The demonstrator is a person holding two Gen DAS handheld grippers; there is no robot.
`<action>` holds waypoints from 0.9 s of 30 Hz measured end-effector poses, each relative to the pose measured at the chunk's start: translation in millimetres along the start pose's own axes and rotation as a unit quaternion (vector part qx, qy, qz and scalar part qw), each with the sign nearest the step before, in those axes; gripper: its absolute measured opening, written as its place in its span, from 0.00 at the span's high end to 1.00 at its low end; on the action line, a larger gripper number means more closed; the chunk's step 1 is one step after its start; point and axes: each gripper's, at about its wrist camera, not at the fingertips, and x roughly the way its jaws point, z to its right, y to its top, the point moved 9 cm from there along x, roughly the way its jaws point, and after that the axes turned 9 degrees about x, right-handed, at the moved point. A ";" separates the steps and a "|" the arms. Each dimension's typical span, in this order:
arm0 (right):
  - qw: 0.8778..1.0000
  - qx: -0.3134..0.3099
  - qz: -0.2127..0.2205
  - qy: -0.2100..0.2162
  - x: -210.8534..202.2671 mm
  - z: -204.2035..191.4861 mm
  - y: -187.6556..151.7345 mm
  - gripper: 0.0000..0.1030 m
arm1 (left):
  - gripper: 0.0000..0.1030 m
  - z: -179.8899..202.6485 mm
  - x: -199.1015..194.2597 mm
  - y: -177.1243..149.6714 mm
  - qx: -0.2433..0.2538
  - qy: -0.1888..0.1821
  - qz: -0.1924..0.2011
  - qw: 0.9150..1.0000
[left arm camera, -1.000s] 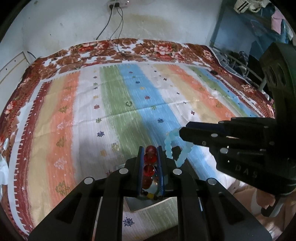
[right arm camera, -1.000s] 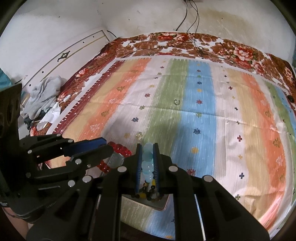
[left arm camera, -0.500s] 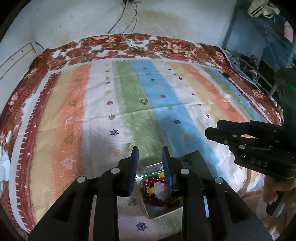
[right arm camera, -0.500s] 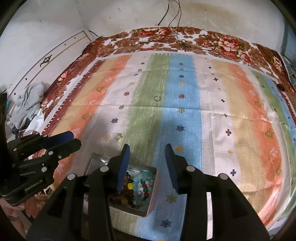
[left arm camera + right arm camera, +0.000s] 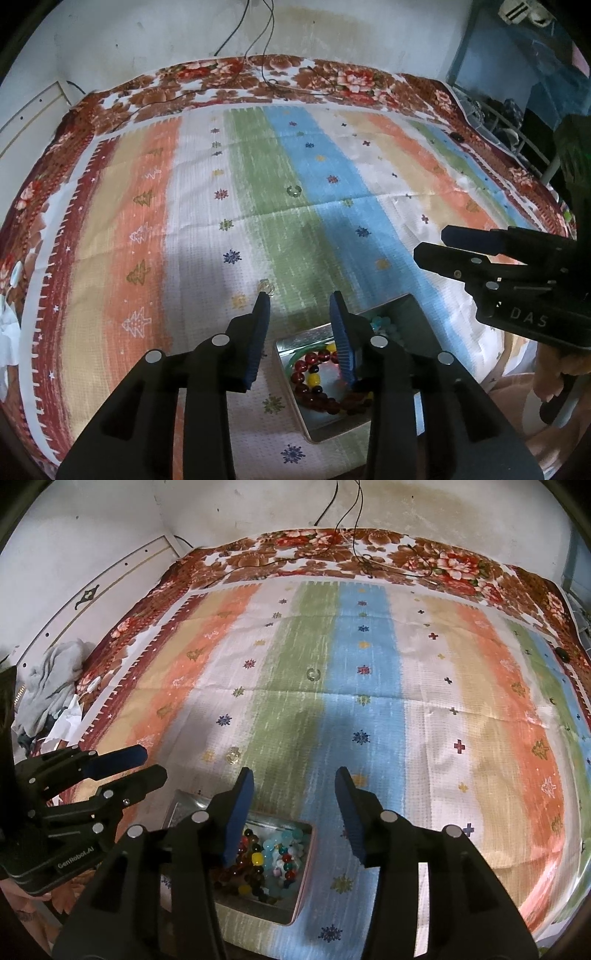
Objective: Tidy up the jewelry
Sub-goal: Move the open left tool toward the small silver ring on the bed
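Note:
A small metal tin [image 5: 325,430] sits near the front edge of the striped bedspread. It holds a red bead bracelet [image 5: 314,391], pale blue beads [image 5: 275,843] and mixed coloured beads. My left gripper [image 5: 299,301] hovers over the tin's left side, its jaws opening with nothing between them. My right gripper [image 5: 294,775] hangs over the tin [image 5: 304,871], its jaws also opening and empty. Each gripper shows in the other's view: the right gripper [image 5: 430,243] at the right, the left gripper [image 5: 153,764] at the left. Farther up the cloth lie a small ring [image 5: 314,674] and a gold trinket [image 5: 233,755].
The bedspread [image 5: 369,701] has a floral border and ends at a white wall with hanging cables [image 5: 351,524]. A heap of grey clothes [image 5: 48,683] lies off the bed's left side. A small dark object [image 5: 562,653] rests near the right border. A hand [image 5: 550,376] holds the right gripper.
A second ago the left gripper was shut on the red bracelet and the right on the pale blue one. Both let go, the bracelets now lie in the tin, and the jaws have widened.

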 end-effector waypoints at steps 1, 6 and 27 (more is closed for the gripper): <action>1.000 -0.003 0.001 -0.001 0.7 -0.8 0.6 0.50 | 0.67 -0.3 1.8 -0.1 0.002 0.000 -0.002 1.000; 1.000 -0.005 0.003 -0.005 6.6 -0.7 6.5 0.47 | 0.65 -3.2 13.8 0.6 0.008 0.005 -0.017 1.000; 0.999 0.005 -0.028 -0.022 52.9 18.7 29.5 0.43 | 0.58 -10.8 68.6 -4.1 0.023 0.013 -0.085 0.996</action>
